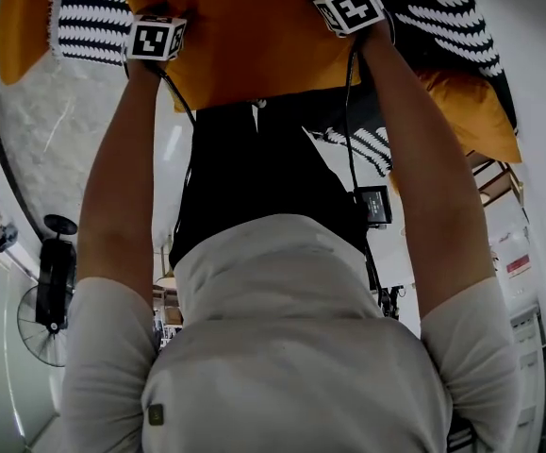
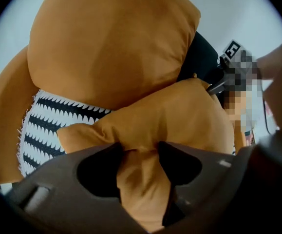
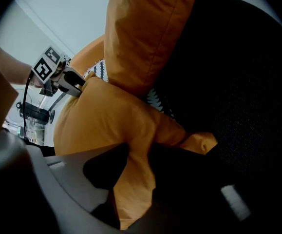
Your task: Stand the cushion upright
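A plump orange cushion (image 1: pixel 254 36) lies across a black seat (image 3: pixel 238 82), and I hold one gripper at each of its ends. In the left gripper view its edge (image 2: pixel 179 116) fills the gap of my left gripper (image 2: pixel 140 155), whose jaws stand wide. Creased fabric (image 3: pixel 106 121) is pinched between the jaws of my right gripper (image 3: pixel 140 155). From the head view only the two marker cubes (image 1: pixel 156 38) (image 1: pixel 350 8) show above the cushion; the fingertips are hidden.
A second orange cushion (image 2: pixel 111 43) stands behind the held one. A black-and-white patterned cushion (image 2: pixel 48 126) leans next to it. More patterned and orange cushions (image 1: pixel 442 17) crowd the right side. A floor fan (image 1: pixel 46 300) stands off to the left.
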`<action>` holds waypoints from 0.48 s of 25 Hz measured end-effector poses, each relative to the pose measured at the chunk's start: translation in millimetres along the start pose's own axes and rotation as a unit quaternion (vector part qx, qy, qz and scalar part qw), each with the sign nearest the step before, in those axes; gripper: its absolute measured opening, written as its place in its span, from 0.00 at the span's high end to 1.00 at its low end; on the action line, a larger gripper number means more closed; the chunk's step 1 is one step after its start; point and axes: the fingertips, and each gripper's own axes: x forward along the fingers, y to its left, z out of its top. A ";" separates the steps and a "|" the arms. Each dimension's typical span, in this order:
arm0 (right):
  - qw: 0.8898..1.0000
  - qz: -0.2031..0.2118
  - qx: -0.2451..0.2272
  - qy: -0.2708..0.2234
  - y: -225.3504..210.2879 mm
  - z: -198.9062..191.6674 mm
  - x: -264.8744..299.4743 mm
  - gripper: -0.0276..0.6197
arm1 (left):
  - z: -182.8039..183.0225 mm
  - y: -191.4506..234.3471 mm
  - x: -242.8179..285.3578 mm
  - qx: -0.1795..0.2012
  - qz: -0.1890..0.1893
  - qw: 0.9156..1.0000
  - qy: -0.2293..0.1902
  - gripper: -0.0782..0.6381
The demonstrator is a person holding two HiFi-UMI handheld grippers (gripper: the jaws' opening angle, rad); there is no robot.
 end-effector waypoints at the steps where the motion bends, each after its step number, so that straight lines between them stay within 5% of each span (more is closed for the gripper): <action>1: 1.000 -0.002 -0.008 0.001 0.6 0.2 -1.1 0.73 | -0.5 -1.2 1.0 -0.002 0.000 1.000 0.009 0.55; 5: 1.000 -0.001 -0.019 -0.025 5.3 -1.8 -14.0 0.91 | -3.3 -8.7 -2.7 0.016 0.003 1.000 0.025 0.75; 12: 0.998 0.011 -0.022 -0.061 26.0 -12.4 -42.8 0.93 | -10.6 -27.9 -28.7 0.015 0.010 1.000 -0.007 0.86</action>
